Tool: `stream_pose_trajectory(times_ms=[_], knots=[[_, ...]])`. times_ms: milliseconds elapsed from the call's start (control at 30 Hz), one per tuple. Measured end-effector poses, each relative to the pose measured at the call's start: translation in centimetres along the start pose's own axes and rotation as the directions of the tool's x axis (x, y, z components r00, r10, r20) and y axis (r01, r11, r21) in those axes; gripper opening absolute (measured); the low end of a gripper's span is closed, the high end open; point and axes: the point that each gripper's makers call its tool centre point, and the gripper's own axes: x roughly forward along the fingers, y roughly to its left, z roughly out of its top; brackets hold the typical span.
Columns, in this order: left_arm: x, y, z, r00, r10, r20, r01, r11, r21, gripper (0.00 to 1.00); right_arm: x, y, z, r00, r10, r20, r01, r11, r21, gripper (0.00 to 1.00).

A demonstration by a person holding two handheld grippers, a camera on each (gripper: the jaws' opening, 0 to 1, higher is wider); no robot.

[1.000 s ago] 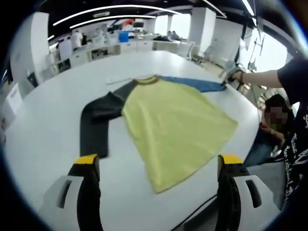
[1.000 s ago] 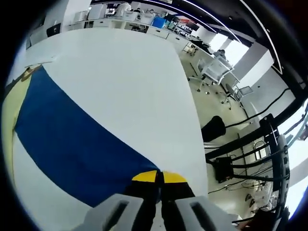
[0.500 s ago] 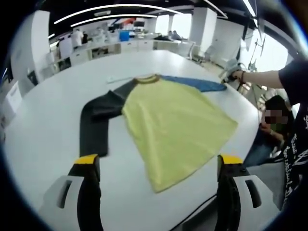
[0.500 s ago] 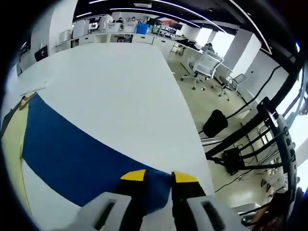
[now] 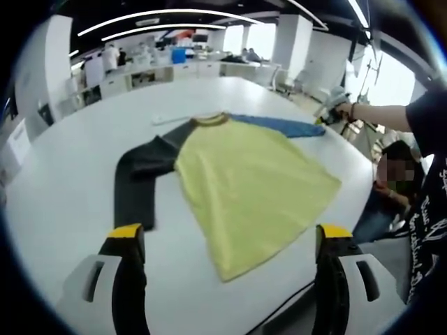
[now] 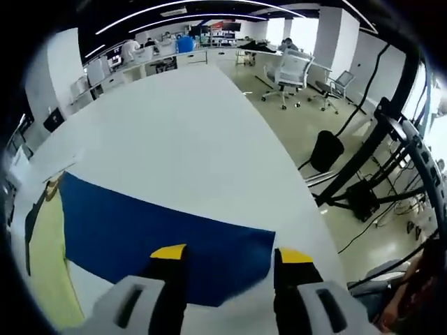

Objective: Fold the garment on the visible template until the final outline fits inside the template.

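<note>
Two sleeves spread from one garment [image 5: 244, 195] lying flat on the white table [image 5: 70, 181]. In the left gripper view, going left to right, the dark grey sleeve [image 5: 140, 178] bends at its elbow and runs down toward the near edge of the table, its cuff ending just above the left gripper's left jaw; next comes the yellow body of the shirt, with its collar [image 5: 209, 120] toward the far side and its hem corner reaching close to the near edge; then the blue sleeve [image 5: 279, 125] stretches out to the right edge of the table. The left gripper [image 5: 227, 241] hovers over the near edge with its yellow-tipped jaws spread wide apart and nothing between them. At the right edge, the right gripper [image 5: 334, 112] sits in a person's outstretched hand, just beyond the blue cuff. In the right gripper view, the yellow body [image 6: 45, 258] lies at the left, the blue sleeve [image 6: 160, 241] runs across to the right, and its cuff end lies between and just ahead of the right gripper's [image 6: 229, 258] two jaws, which stand parted and clamp nothing. Beyond the table's right edge, office chairs [image 6: 293, 73] stand on the floor.
</note>
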Motion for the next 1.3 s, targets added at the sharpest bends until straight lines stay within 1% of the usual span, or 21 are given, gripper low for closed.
stream_pose_trajectory(times_ms=[67, 167, 233, 267, 367, 467, 533, 600, 633, 667, 800, 933, 1000, 1033, 1100, 1167, 1300], knots=[[0.0, -0.1, 0.0, 1.000, -0.002, 0.000, 0.002, 1.000, -0.001, 0.98, -0.1, 0.2, -0.4, 1.000, 0.010, -0.012, -0.009, 1.000, 0.015, 0.48], [-0.1, -0.1, 0.1, 1.000, -0.002, 0.006, 0.002, 1.000, -0.001, 0.99, -0.5, 0.6, -1.3, 0.999, 0.024, -0.037, -0.021, 0.998, 0.065, 0.49], [-0.3, 0.0, 0.1, 1.000, 0.001, 0.010, 0.000, 1.000, -0.003, 0.98, -0.5, 0.5, -1.7, 0.999, 0.022, -0.050, -0.017, 0.996, 0.090, 0.47], [-0.3, 0.0, 0.1, 1.000, 0.001, 0.012, -0.001, 1.000, -0.003, 0.99, -0.5, 0.4, -1.9, 0.998, 0.022, -0.055, -0.017, 0.996, 0.089, 0.46], [-0.5, 0.0, 0.1, 1.000, 0.003, 0.015, -0.003, 1.000, -0.004, 0.99, -0.5, 0.1, -2.5, 0.998, 0.016, -0.068, -0.009, 0.994, 0.105, 0.38], [-0.7, 0.0, 0.0, 1.000, 0.006, 0.013, -0.006, 1.000, -0.003, 0.98, -0.6, -0.1, -2.9, 0.998, 0.013, -0.068, -0.004, 0.992, 0.125, 0.30], [-0.8, 0.1, 0.0, 1.000, 0.008, 0.015, -0.008, 1.000, -0.003, 0.98, -0.6, -0.1, -3.0, 0.998, 0.010, -0.066, -0.001, 0.992, 0.129, 0.23], [-0.8, 0.2, -0.1, 1.000, 0.010, 0.014, -0.010, 1.000, -0.007, 0.98, -0.7, 0.0, -3.3, 0.998, 0.012, -0.069, -0.003, 0.992, 0.129, 0.20], [-0.8, 0.2, -0.1, 1.000, 0.011, 0.015, -0.011, 1.000, -0.007, 0.98, -0.6, 0.0, -3.4, 0.997, 0.016, -0.071, -0.006, 0.991, 0.133, 0.19], [-0.8, 0.1, -0.2, 1.000, 0.011, 0.013, -0.011, 1.000, -0.008, 0.98, -0.6, -0.2, -3.2, 0.998, 0.004, -0.059, 0.005, 0.990, 0.144, 0.18], [-0.8, 0.0, -0.3, 1.000, 0.009, 0.012, -0.009, 1.000, -0.010, 0.98, -0.6, -0.4, -3.3, 0.998, -0.003, -0.062, 0.013, 0.987, 0.159, 0.14], [-0.6, -0.2, -0.4, 1.000, 0.006, 0.003, -0.006, 1.000, -0.006, 0.98, -0.6, -0.8, -3.4, 0.999, -0.009, -0.052, 0.018, 0.982, 0.189, 0.05], [-0.6, -0.2, -0.3, 1.000, 0.004, 0.005, -0.004, 1.000, -0.006, 0.98, -0.5, -0.7, -3.4, 0.999, 0.009, -0.040, -0.001, 0.977, 0.212, 0.00], [-0.6, -0.2, -0.3, 1.000, 0.005, 0.005, -0.005, 1.000, -0.008, 0.98, -0.6, -0.5, -3.4, 0.999, 0.016, -0.033, -0.008, 0.973, 0.229, 0.00], [-0.6, -0.2, -0.3, 1.000, 0.006, 0.006, -0.006, 1.000, -0.007, 0.98, -0.6, -0.5, -3.3, 0.999, 0.022, -0.029, -0.016, 0.976, 0.216, 0.00], [-0.6, -0.2, -0.4, 1.000, 0.003, 0.002, -0.003, 1.000, -0.007, 0.98, -0.7, -0.4, -3.1, 0.999, 0.025, -0.025, -0.019, 0.975, 0.220, 0.00], [-0.4, -0.3, -0.6, 1.000, -0.002, -0.009, 0.002, 1.000, -0.003, 0.97, -1.0, -0.2, -2.5, 0.999, 0.037, -0.007, -0.035, 0.977, 0.208, 0.00]])
